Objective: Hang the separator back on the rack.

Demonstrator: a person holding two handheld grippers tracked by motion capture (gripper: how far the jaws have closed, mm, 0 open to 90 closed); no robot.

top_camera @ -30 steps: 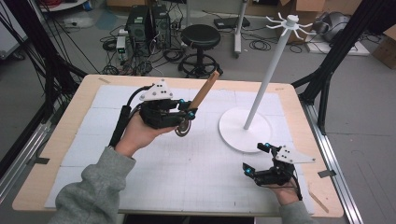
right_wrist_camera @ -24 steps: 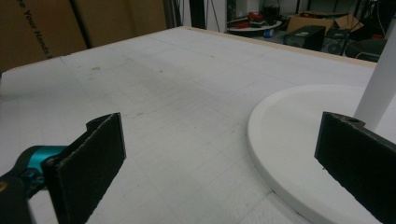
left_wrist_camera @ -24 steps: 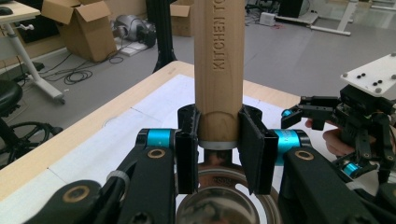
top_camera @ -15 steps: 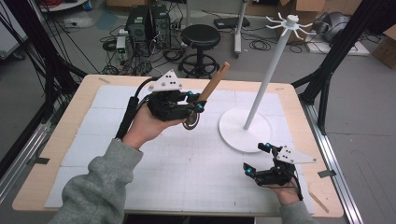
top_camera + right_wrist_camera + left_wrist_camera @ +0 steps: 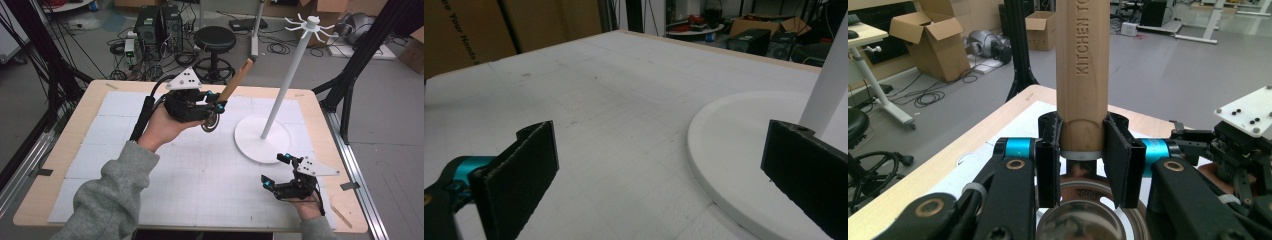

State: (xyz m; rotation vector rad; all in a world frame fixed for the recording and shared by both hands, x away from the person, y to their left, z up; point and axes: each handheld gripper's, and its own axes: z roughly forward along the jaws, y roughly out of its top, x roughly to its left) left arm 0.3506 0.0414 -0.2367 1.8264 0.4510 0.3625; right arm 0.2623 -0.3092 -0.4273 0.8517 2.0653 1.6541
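A wooden-handled kitchen tool [image 5: 235, 80] is held in the left claw [image 5: 216, 106], raised above the far half of the surface [image 5: 210, 165], left of centre. The jaws are closed on the lower end of the handle, just above a metal collar; this is seen plainly in the left gripper view, where the handle [image 5: 1082, 75] rises between the two black jaws and bears the embossed letters "KITCHEN TO", the rest being cut off by the frame. Below the jaws a round metal head [image 5: 1083, 220] is seen, its exact form not being discernible. In the high view the handle is tilted up and away toward the far right, and the metal head [image 5: 210, 124] hangs below the claw. The left hand [image 5: 162, 127] is wrapped around the gripper body, and a grey sleeve [image 5: 107, 200] comes in from the near edge.

A white stand [image 5: 287, 82], with a round base [image 5: 260, 142] and a ring of prongs at its top, is placed on the right half of the surface, well apart from the tool.

The right claw [image 5: 275, 170] is held low near the near right corner, beside the base of the stand. Its jaws are spread wide with nothing between them, as is shown in the right gripper view, where the base [image 5: 744, 155] lies just ahead.
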